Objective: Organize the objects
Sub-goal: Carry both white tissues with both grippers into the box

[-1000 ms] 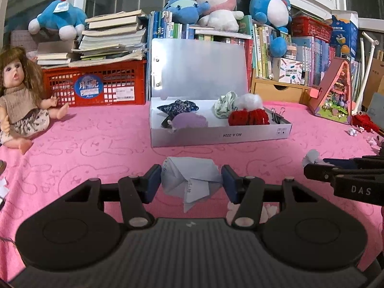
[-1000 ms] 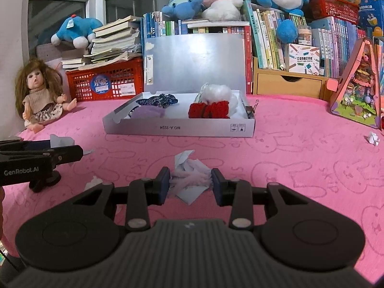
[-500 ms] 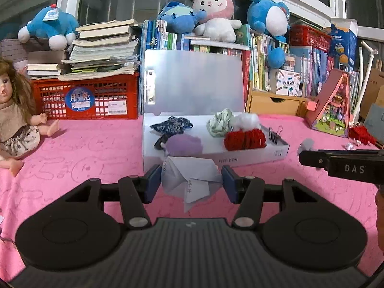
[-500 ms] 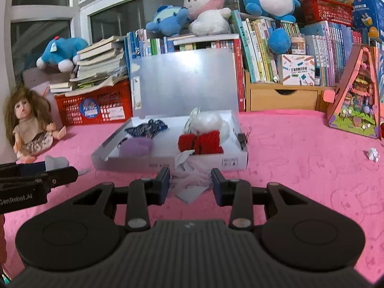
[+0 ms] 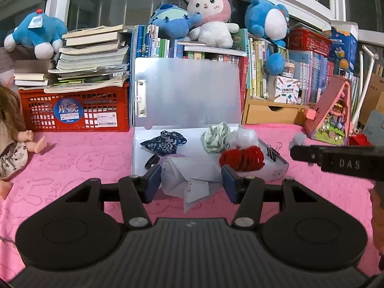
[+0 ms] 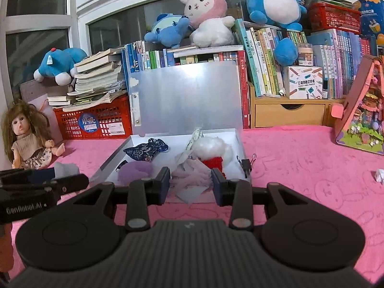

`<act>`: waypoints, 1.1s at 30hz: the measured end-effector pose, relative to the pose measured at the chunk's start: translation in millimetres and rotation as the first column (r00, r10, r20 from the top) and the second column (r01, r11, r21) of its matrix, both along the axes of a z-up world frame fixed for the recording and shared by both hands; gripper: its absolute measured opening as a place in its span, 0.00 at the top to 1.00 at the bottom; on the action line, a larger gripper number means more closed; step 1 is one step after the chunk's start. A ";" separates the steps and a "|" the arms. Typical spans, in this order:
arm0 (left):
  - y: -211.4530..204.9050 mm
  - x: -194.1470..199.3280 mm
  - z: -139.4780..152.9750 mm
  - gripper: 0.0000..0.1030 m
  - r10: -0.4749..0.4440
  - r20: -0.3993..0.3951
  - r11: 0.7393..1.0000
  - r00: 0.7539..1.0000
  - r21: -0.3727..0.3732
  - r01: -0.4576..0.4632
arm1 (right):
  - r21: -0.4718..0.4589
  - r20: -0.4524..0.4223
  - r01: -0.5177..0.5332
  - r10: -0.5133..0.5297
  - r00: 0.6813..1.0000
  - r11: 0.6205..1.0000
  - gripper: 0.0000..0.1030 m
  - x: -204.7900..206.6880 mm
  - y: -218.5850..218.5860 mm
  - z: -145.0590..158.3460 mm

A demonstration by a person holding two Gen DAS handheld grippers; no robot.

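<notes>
Both grippers carry scraps toward the open white box [image 5: 273,171], so the step in hand looks like delivery. The left gripper [image 5: 190,181] is clamped on a folded white paper [image 5: 184,177], held just in front of the box's near wall. The right gripper [image 6: 190,183] pinches a pale pink crumpled wad [image 6: 192,174] over the box's front edge. Next, each should probably move forward above bare box floor and then part its fingers, avoiding the contents. Inside I count 1 dark blue patterned pouch [image 6: 146,150], 1 purple piece [image 6: 135,171], 1 white fluffy ball [image 6: 211,146], 1 red knitted item [image 5: 242,159], 1 green-white cloth [image 5: 216,138] and 1 binder clip [image 6: 246,164]. Another small paper scrap [image 6: 379,175] lies on the pink tablecloth [image 6: 300,158], well apart.
</notes>
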State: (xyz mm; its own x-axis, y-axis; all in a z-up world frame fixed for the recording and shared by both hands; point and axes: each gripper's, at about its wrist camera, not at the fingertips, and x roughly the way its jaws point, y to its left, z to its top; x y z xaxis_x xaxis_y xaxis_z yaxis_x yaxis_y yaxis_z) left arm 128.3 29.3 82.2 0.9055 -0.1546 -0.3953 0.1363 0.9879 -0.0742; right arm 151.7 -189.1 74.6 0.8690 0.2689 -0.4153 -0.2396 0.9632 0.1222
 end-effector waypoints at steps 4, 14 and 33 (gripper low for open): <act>2.6 17.0 4.5 0.41 0.013 -0.011 1.000 1.000 0.001 -0.013 | 0.013 -0.017 -0.012 0.013 1.000 1.000 0.60 13.3 -3.4 2.0; 12.1 62.7 5.0 0.41 0.046 -0.067 0.999 0.997 -0.022 -0.048 | 0.024 -0.062 -0.034 0.036 0.997 0.999 0.60 46.9 1.4 3.6; -0.3 125.4 -40.0 0.41 0.091 -0.162 0.995 0.983 0.046 -0.085 | 0.087 -0.220 -0.062 0.080 0.972 0.994 0.60 103.2 27.0 -44.3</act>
